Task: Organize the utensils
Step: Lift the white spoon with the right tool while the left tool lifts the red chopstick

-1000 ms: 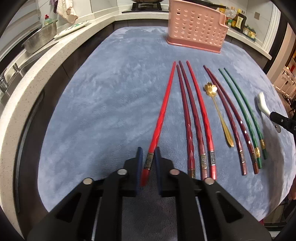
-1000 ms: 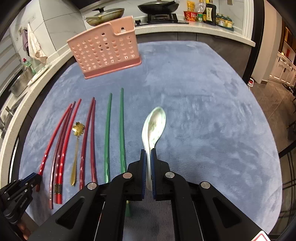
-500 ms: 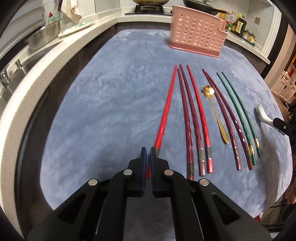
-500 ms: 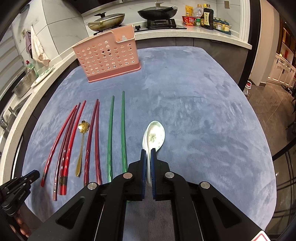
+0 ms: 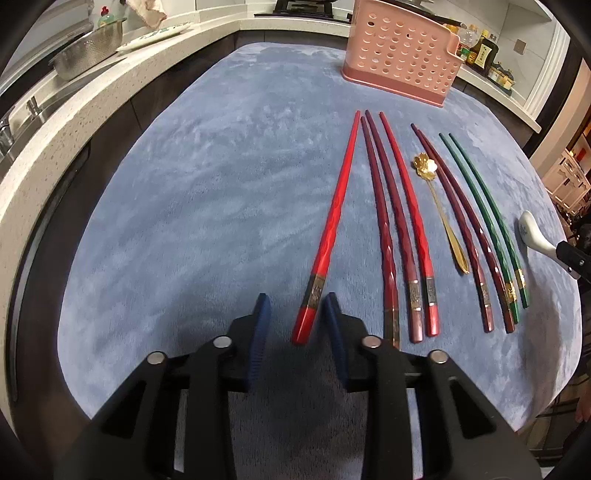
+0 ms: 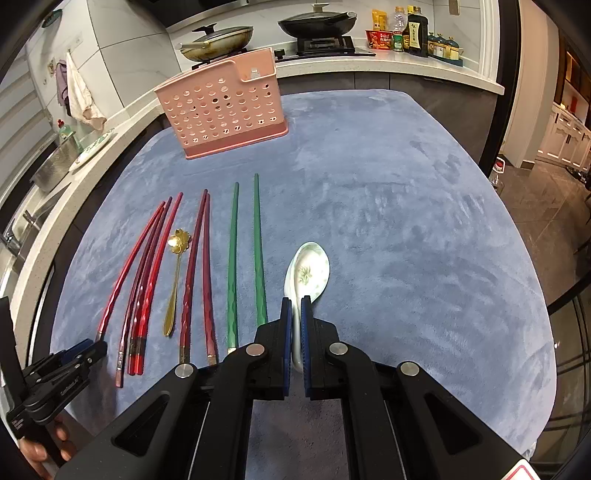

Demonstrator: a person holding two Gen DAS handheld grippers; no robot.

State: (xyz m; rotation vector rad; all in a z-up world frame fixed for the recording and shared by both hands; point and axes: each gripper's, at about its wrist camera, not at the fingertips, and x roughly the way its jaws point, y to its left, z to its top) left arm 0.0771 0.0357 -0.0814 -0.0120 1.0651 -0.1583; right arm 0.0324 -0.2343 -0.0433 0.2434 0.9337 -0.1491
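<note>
A bright red chopstick lies on the blue mat; its near end sits between the open jaws of my left gripper, untouched. My right gripper is shut on the handle of a white ceramic spoon, held just above the mat; the spoon also shows in the left wrist view. Several more red and dark red chopsticks, a gold flower spoon and two green chopsticks lie in a row. A pink perforated utensil holder stands at the far end.
The mat covers a table with edges near on all sides. A stone counter curves along the left with a metal colander and a plate. Pans on a stove and bottles stand behind the holder.
My left gripper has opened; it was shut around the red chopstick's end half a second ago, and the chopstick now lies free. My right gripper has lifted back with the spoon.
</note>
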